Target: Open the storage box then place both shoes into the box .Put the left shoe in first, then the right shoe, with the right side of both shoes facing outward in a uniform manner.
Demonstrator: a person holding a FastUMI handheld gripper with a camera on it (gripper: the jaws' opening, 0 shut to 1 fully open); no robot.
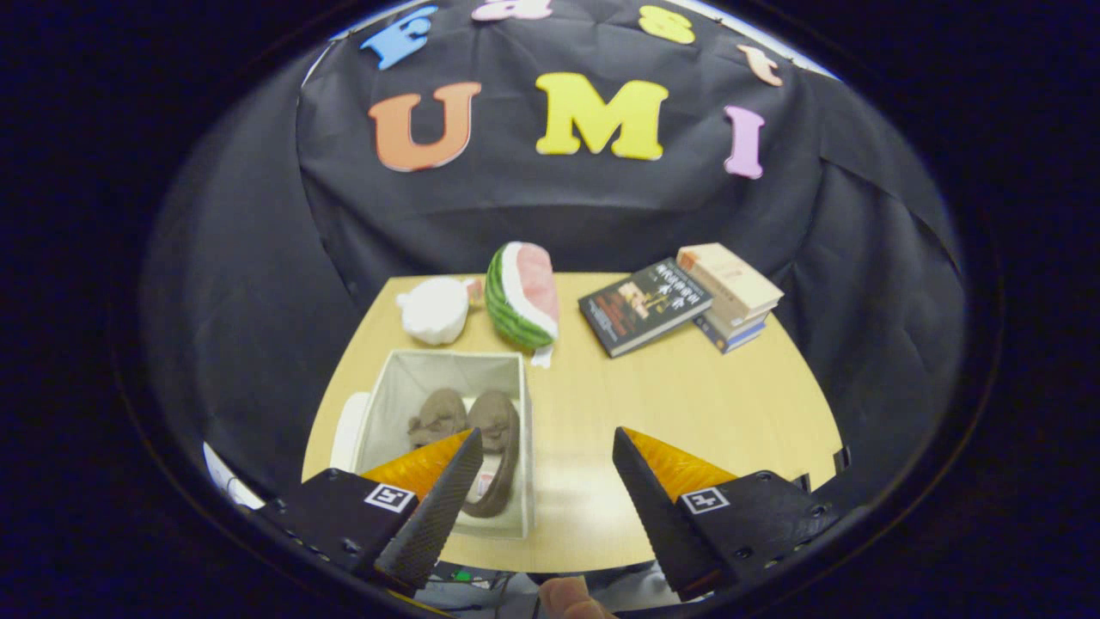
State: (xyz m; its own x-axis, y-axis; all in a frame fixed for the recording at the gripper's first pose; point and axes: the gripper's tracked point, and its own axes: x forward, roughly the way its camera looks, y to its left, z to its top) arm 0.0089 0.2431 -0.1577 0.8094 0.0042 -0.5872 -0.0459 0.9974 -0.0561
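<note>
A pale fabric storage box [395, 378] stands open on the wooden table [687, 395], with its lid [346, 430] lying against its left side. Two brown shoes lie side by side inside it: one [436, 416] on the left, the other [497, 438] on the right, toes pointing away from me. My gripper [546, 443] hovers above the table's near edge, open, with nothing between its fingers. The left finger overlaps the box's near part; the right finger is over bare table to the right of the box.
Behind the box sit a white plush toy [434, 309] and a watermelon-slice plush [522, 294]. A dark book [644, 305] and a stack of books [730, 297] lie at the far right. A fingertip [571, 599] shows below the gripper.
</note>
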